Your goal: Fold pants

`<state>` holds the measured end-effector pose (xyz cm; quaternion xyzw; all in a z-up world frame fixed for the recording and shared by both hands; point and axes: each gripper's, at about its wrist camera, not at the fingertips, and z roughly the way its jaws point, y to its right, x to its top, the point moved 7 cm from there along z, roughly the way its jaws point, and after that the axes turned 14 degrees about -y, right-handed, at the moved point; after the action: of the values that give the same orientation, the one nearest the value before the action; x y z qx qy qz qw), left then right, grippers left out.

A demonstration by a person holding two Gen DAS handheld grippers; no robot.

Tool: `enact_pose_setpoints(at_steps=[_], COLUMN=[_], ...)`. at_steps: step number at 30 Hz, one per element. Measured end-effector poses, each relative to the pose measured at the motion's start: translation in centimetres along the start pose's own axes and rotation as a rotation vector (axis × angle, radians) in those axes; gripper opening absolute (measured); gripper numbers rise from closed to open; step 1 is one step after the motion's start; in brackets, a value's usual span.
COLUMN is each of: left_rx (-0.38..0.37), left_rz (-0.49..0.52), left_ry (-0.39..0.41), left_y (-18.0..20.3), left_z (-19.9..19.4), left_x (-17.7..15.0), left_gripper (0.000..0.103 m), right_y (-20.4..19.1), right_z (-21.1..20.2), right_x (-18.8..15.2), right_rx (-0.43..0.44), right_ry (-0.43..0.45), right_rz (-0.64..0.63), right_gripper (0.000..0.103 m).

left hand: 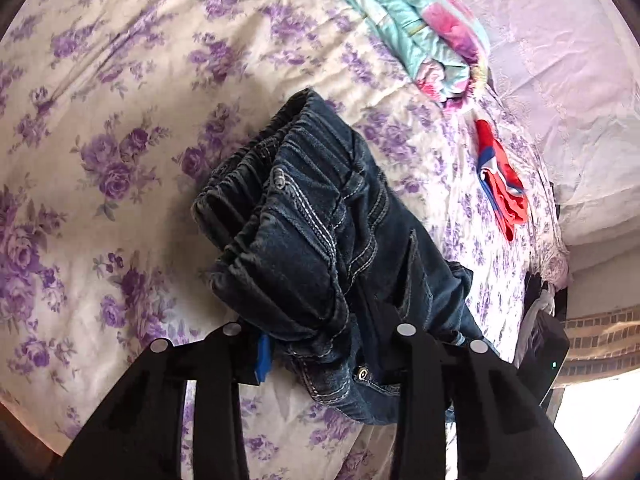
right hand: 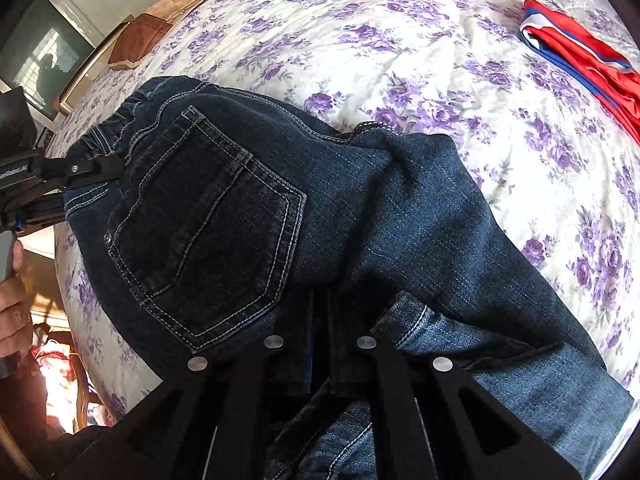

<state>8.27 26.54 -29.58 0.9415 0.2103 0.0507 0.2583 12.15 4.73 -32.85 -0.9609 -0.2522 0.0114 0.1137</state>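
Dark blue denim pants (right hand: 304, 216) lie bunched on the bed with the purple-flowered white sheet (left hand: 120, 128), back pocket up, spanning from one gripper to the other.

Left gripper (left hand: 320, 340): jaws part-way apart with the elastic waistband bunched between them. Denim covers the fingertips in its own view, so contact at the pads can't be confirmed there. In the right wrist view one black finger lies right on the waistband edge, looks like a pinch. A hand (right hand: 14, 312) shows at that frame's left edge, cut off.

Right gripper (right hand: 320, 344): jaws pressed nearly together on a fold of denim just below the pocket. Fingertips are buried in the cloth, and the exact layer held is not visible. A lighter leg cuff lies doubled over just right of this gripper and runs out of frame at the bottom.

Hard to make out: where the second leg runs. The far hem is hidden under the top layer.

Edges and room:
- Ahead of both grippers, a wide stretch of bare sheet.
- Far ahead, a folded teal-and-pink flowered quilt (left hand: 420, 32), well apart from the pants.
- Ahead-right of the right gripper, a red-and-blue shiny garment (right hand: 584, 60), apart from the denim, cut off by the lens edge.
- The bed edge drops off close to the left gripper's near side. A dark flat object past that edge is too cropped to identify.
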Motion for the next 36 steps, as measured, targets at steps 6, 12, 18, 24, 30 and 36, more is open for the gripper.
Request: enact_pose_setpoints(at_steps=[6, 12, 18, 24, 30, 36], left_rx=[0.125, 0.173, 0.185, 0.223, 0.341, 0.381], left_rz=[0.177, 0.288, 0.327, 0.497, 0.815, 1.155], left_ry=[0.114, 0.164, 0.151, 0.182, 0.232, 0.126], left_y=[5.1, 8.2, 8.9, 13.2, 21.4, 28.4], left_z=[-3.0, -4.2, -3.9, -4.9, -4.5, 2.9], left_x=[-1.2, -1.8, -1.8, -3.7, -9.5, -17.4], left_gripper=[0.031, 0.028, 0.026, 0.024, 0.024, 0.024], right_y=[0.0, -0.5, -0.9, 3.4, 11.6, 19.7], right_z=[-2.3, -1.4, 0.1, -6.5, -15.3, -18.4], right_x=[0.0, 0.2, 0.2, -0.7, -7.2, -17.7], right_rx=[0.037, 0.045, 0.015, 0.089, 0.017, -0.056], right_ry=[0.015, -0.023, -0.017, 0.065, 0.209, 0.281], right_rz=[0.024, 0.031, 0.023, 0.146, 0.342, 0.576], right_gripper=[0.008, 0.001, 0.0, 0.0, 0.0, 0.0])
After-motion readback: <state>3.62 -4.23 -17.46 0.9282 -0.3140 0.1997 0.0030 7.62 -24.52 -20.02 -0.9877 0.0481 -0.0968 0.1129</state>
